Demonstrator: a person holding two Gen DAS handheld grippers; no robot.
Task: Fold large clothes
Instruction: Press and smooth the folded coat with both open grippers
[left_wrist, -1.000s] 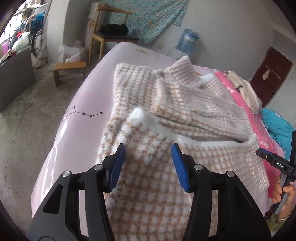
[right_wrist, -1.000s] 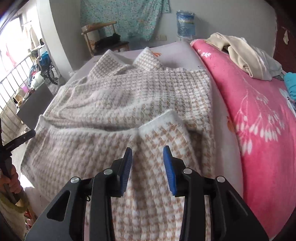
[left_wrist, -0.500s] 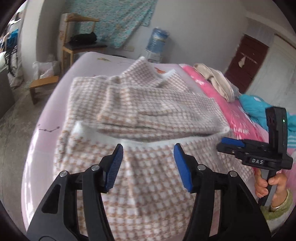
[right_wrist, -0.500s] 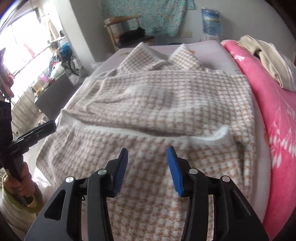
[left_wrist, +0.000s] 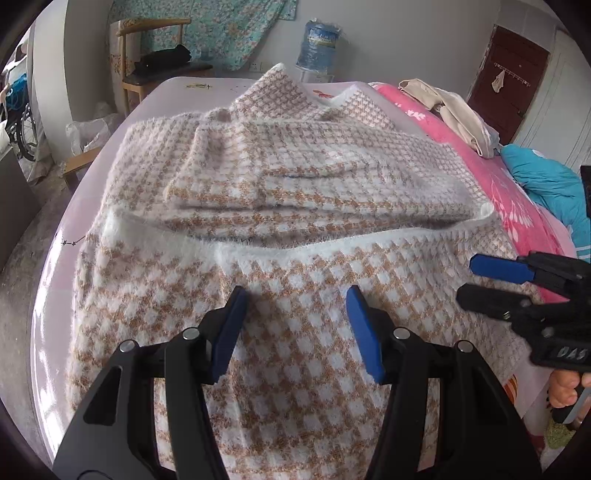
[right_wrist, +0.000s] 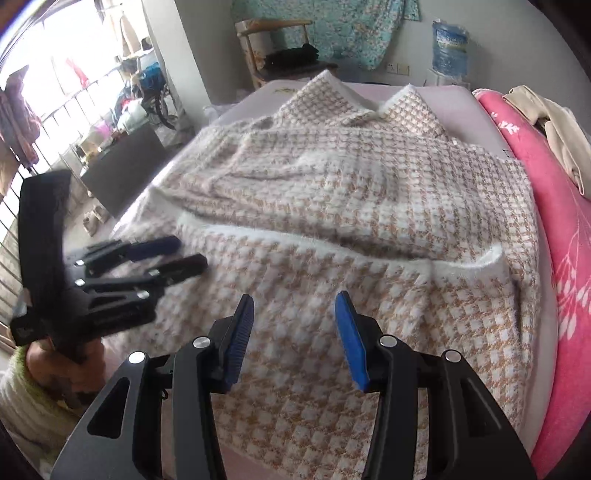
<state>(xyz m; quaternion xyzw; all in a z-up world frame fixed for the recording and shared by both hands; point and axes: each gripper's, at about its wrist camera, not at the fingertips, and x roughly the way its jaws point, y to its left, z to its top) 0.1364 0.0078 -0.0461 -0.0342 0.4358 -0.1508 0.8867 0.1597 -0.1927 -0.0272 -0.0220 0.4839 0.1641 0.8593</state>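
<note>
Lying on the bed (left_wrist: 55, 258): houndstooth sweater (left_wrist: 295, 177), hem folded up, spreading under and ahead of both jaws. Hovering released over it, nothing between: left gripper (left_wrist: 295, 306); right gripper (right_wrist: 293, 314), jaws just opening wider, also empty.

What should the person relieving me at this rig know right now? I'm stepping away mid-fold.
Left hand-held gripper: open, nothing between the pads, over the near part of the sweater.
Right hand-held gripper: open, jaws have just been opening, empty.
Sweater: checked knit, on the bed, beside the pink blanket.
Done: bottom hem folded up over the body, sleeves tucked in.
Left: probably one more fold, then tidying.
</note>
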